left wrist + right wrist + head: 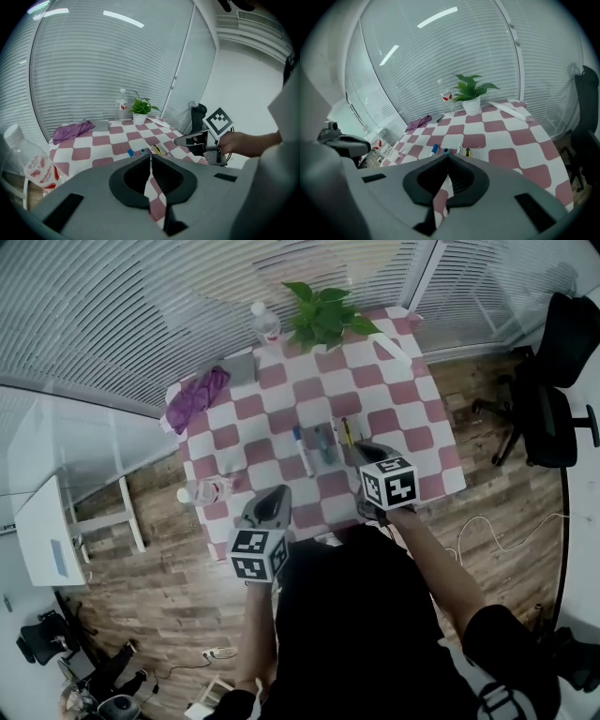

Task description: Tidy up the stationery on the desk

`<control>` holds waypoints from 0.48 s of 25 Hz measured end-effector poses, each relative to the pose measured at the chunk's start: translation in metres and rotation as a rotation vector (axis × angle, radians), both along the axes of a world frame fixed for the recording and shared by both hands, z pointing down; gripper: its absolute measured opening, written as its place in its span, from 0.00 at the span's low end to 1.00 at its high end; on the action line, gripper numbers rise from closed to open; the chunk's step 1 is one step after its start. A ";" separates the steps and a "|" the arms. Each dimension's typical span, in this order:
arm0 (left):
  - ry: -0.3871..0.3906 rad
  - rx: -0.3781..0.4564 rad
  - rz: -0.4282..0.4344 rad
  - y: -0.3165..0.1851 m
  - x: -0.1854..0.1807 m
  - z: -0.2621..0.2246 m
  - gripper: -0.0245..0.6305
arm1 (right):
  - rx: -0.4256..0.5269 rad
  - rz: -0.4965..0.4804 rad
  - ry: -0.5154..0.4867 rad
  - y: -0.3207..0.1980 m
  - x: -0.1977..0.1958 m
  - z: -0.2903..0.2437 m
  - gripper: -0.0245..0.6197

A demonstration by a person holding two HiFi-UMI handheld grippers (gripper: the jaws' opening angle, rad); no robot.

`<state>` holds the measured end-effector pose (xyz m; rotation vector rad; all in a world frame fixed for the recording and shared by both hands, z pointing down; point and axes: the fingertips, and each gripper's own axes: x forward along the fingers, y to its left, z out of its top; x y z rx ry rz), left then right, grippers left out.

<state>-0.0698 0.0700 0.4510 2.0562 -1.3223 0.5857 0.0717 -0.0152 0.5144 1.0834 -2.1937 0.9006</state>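
A table [403,418] in a pink-and-white checked cloth stands by slatted blinds, on a wooden floor. From the head view, the pens [319,444] lie side by side near its middle. A greyish thing among them may be a case, but it is too small to tell. A plant [323,315] and a bottle [266,324] stand at the far edge, with a purple cloth [197,397] to the left. The left tongs [272,498] hang over the near edge and the right tongs [367,451] just beside the pens.

In the left gripper view those tongs are shut with nothing between them, and the pens [143,151] lie beyond their tips.

The right gripper view shows the same: the tongs are pressed together and empty, with the pens [450,151] just ahead.

I'd judge this a reach between pickups, with no pen in hand yet. The next move calls for opening one pair, lowering it across a single barrel without nudging its neighbours, and then closing.
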 end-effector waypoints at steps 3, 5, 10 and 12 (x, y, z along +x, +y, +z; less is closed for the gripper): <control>0.005 0.030 -0.018 0.000 0.002 -0.012 0.10 | 0.075 -0.042 -0.024 -0.002 0.007 -0.021 0.07; 0.009 0.047 -0.032 -0.002 0.002 -0.021 0.10 | 0.132 -0.067 -0.058 -0.003 0.010 -0.040 0.07; 0.013 0.115 -0.032 -0.009 0.000 -0.049 0.10 | 0.314 -0.143 -0.175 -0.006 0.010 -0.100 0.07; 0.011 0.155 -0.015 -0.012 0.000 -0.060 0.10 | 0.393 -0.176 -0.229 -0.005 0.009 -0.128 0.07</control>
